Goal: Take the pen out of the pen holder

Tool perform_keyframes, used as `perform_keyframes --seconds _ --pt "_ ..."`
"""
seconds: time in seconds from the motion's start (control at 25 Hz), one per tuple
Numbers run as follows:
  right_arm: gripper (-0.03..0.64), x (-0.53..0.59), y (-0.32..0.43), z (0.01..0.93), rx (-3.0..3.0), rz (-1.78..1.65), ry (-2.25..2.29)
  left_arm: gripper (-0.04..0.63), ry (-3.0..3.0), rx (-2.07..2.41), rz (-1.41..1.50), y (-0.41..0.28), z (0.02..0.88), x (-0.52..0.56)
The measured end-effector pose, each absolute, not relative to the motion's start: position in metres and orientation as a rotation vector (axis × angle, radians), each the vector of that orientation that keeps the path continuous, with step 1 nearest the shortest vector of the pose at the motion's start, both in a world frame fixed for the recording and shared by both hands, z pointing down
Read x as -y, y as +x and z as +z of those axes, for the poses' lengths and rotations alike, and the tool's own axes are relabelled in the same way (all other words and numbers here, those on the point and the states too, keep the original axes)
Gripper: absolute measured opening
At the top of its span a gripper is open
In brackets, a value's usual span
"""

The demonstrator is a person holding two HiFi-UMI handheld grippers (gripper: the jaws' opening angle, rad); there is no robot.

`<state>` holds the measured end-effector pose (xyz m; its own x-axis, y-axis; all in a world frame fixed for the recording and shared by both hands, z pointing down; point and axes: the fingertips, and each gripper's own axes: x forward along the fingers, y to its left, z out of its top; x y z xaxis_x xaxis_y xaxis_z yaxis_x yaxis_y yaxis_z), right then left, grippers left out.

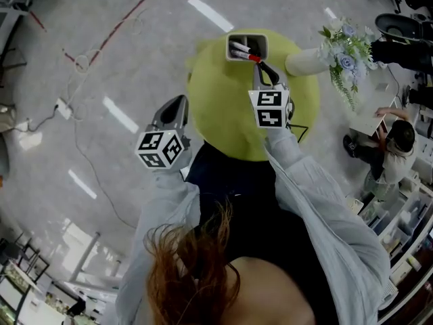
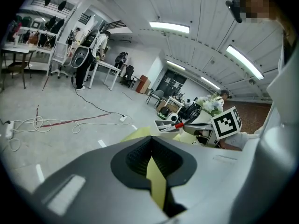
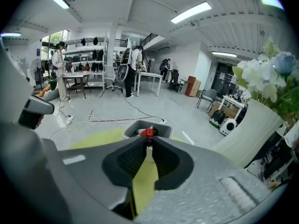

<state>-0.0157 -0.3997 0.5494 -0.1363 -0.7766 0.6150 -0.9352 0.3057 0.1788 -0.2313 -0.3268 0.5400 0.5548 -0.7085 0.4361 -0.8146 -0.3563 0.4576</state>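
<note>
**Pen** (image 1: 255, 58): slim and stiff, with a red end; judged light and smooth. It leans out of the holder (image 1: 247, 37) at the far edge of the round tabletop (image 1: 223, 117).

**Hold:** the right tongs (image 1: 266, 73) are clamped on the red end. A grip lower on the barrel is judged surer, since a cap may slip off.

**Left tongs** (image 1: 177, 108): together and empty, held off the tabletop's left rim.

**Room:** space is open above. A vase (image 1: 304, 61) stands near on the right. The holder may be tipped if the pen is dragged sideways.
</note>
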Motion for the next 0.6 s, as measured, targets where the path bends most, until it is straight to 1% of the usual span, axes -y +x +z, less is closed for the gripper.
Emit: perform_keyframes --seconds 0.6 --pt "0.04 0.374 0.001 0.515 2.082 0.272 1.508 0.017 2.166 1.259 0.204 -0.198 0.523 0.294"
